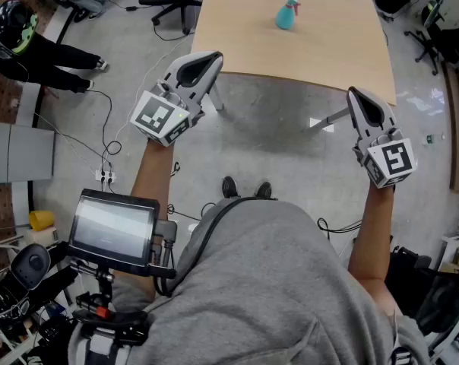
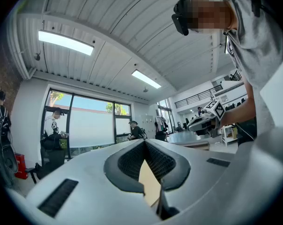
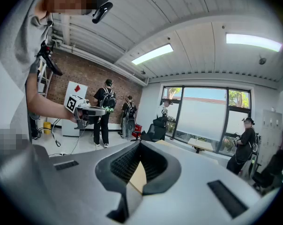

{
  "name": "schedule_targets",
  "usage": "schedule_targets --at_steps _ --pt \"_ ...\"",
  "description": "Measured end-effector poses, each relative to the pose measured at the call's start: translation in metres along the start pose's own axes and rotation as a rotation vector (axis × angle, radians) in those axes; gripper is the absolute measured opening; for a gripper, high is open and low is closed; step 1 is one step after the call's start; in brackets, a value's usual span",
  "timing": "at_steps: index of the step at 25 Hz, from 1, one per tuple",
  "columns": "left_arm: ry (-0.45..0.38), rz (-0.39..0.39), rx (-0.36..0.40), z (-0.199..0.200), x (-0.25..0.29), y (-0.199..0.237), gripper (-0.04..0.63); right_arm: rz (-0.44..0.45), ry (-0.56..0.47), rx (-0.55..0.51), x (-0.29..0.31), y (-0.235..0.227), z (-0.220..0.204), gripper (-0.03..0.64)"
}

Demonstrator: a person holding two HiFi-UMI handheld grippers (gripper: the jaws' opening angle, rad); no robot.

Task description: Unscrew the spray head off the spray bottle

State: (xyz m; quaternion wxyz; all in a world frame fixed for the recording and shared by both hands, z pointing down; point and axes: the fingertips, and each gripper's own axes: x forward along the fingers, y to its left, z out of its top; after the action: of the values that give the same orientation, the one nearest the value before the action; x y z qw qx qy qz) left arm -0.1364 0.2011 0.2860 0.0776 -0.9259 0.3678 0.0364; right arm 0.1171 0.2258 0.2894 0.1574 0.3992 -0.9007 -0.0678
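I wore a loose grey top (image 1: 275, 280) crossed by a black strap (image 1: 208, 230), and black shoes (image 1: 245, 189). My left pale grey plastic gripper (image 1: 210, 56) and right pale grey plastic gripper (image 1: 355, 93) each had black ribbed pads (image 2: 130, 161) and a white cube of black square markers (image 1: 163, 118).

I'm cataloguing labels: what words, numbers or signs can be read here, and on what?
No readable words or numbers.
left gripper, left cube: marker pattern only.
right gripper, right cube: marker pattern only.
spray bottle: no legible label.
screen: glare only.
wall board: red diamond, no text.
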Motion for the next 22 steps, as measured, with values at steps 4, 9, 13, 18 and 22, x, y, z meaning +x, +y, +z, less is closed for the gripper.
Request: schedule_targets --at_steps 4,9,13,18,22 --pt "0.0 0.003 -0.004 -0.001 -0.001 0.001 0.003 -0.001 0.003 -0.002 0.0 0.001 -0.001 0.005" --pt "0.004 0.002 -0.007 -0.002 -0.001 0.0 0.003 -0.001 0.007 0.001 0.0 0.001 -0.003 0.005" --pt "0.007 -0.001 -0.009 -0.005 -0.001 -0.002 0.003 -0.006 0.009 0.002 -0.001 0.001 -0.005 0.005" --pt "-0.005 -0.004 -0.031 -0.009 -0.007 0.007 0.004 -0.01 -0.003 0.014 0.004 0.008 -0.001 0.005" --pt "0.009 -0.012 -0.066 -0.022 -0.02 0.028 0.004 -0.002 0.01 -0.017 0.028 0.028 0.006 0.005"
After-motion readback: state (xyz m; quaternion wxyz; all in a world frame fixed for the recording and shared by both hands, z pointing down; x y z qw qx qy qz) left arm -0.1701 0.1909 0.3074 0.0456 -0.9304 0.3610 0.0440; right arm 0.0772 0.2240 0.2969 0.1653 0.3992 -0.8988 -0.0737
